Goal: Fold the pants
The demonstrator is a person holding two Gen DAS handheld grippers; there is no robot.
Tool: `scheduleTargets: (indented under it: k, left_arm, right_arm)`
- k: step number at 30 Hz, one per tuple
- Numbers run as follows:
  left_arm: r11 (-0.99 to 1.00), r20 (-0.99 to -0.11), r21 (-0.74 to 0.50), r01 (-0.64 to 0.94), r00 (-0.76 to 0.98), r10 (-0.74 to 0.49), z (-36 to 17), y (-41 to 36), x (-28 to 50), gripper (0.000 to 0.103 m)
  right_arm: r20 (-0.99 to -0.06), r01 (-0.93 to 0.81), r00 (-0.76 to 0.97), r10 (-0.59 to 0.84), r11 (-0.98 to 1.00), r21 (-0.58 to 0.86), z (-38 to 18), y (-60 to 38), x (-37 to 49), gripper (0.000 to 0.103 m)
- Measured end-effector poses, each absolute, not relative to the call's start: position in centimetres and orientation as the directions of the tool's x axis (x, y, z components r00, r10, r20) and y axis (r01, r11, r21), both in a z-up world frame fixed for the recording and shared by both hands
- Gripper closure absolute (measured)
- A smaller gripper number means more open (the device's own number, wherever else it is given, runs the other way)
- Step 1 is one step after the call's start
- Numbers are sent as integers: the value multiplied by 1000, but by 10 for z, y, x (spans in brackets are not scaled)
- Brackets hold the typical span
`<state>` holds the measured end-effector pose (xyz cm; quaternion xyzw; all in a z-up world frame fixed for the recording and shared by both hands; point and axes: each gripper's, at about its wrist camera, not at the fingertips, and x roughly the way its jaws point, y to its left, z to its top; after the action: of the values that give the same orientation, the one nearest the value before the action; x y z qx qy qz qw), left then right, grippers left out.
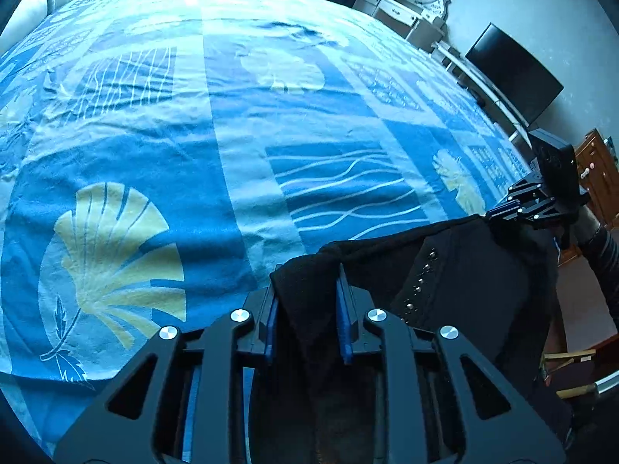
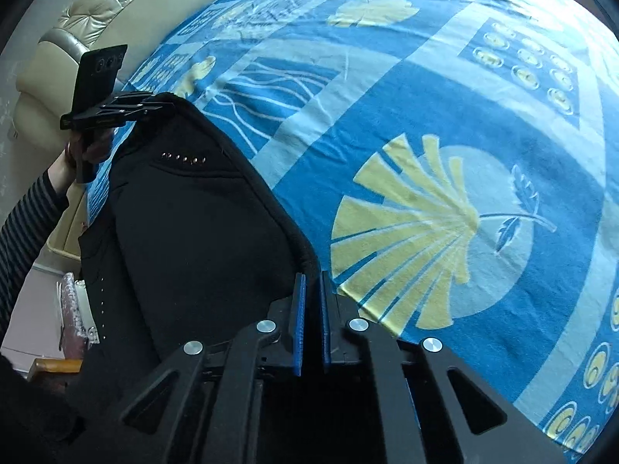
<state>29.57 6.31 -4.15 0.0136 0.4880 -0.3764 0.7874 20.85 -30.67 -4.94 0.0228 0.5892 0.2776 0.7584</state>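
Black pants (image 1: 456, 270) with a row of small metal studs hang stretched between my two grippers, above the near edge of the bed. My left gripper (image 1: 307, 270) is shut on one top corner of the pants, with bunched cloth between its blue pads. My right gripper (image 2: 312, 282) is shut on the other top corner of the pants (image 2: 185, 232). Each gripper shows in the other's view: the right one (image 1: 499, 212) at the far corner, the left one (image 2: 154, 106) likewise. The lower part of the pants hangs out of sight.
A blue bedspread (image 1: 193, 147) with yellow shell patterns covers the wide bed (image 2: 445, 116). A white dresser with mirror (image 1: 410, 4) and a dark monitor (image 1: 514, 73) stand beyond the bed. A beige tufted headboard (image 2: 116, 7) is at the left.
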Motion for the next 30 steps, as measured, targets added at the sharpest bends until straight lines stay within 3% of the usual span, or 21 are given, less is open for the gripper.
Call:
scheduleTargets:
  k: [16,25,30]
  left_arm:
    - [699,-673,-351,622,351,-651,24,107,174,80]
    - [720,-667,-428,546,347,-659,-6,147,103,78]
    - [765,-722,-390,512,346,-599,-32,151,82,68]
  right_arm:
    - [-841,-456,325,433,851,262,26,-264,81,97]
    - [-877,-464,257,407,848,257,-17,-231,0,97]
    - [-905,-444,245,347,870,213,-49,-214,-18,96]
